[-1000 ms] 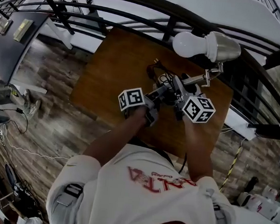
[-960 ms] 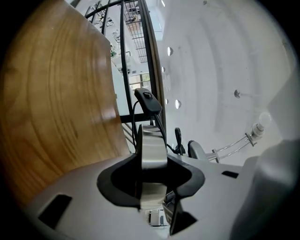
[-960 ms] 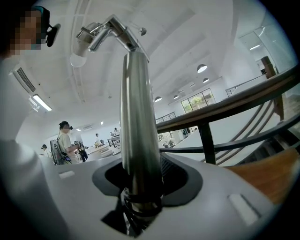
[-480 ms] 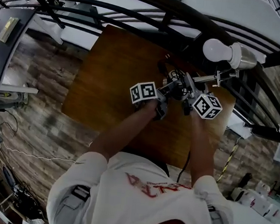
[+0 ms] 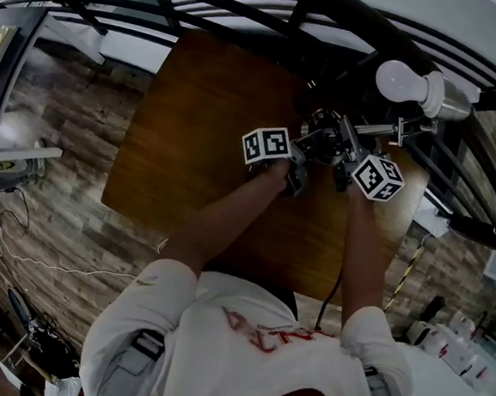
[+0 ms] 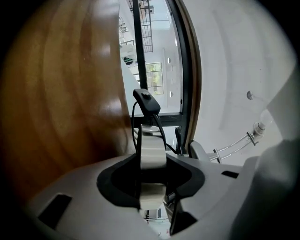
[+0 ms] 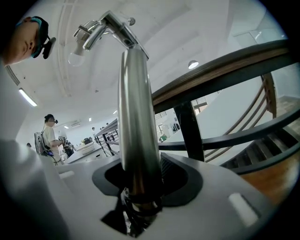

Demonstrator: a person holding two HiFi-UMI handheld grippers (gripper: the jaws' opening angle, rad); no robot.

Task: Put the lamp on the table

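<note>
The lamp has a white bulb (image 5: 403, 80) in a metal shade, a thin jointed arm (image 5: 379, 128) and a round base (image 5: 323, 124), and it is over the far right part of the brown wooden table (image 5: 201, 137). My left gripper (image 5: 300, 157) is shut on the rim of the base, a pale disc seen edge-on (image 6: 151, 154) between the jaws. My right gripper (image 5: 345, 156) is shut on the lamp's shiny metal pole (image 7: 136, 122), which rises to the bulb (image 7: 76, 57). A black cord with an inline switch (image 6: 146, 100) hangs from the base. I cannot tell whether the base touches the table.
A curved black railing (image 5: 333, 19) runs just beyond the table's far edge and close behind the lamp (image 7: 225, 70). Wood-plank floor (image 5: 69, 177) with loose cables lies to the left. A person (image 7: 48, 136) stands far off in the right gripper view.
Both grippers, still holding the lamp, have shifted toward the table's far right. The bulb looks smaller and sits further right in the head view.
</note>
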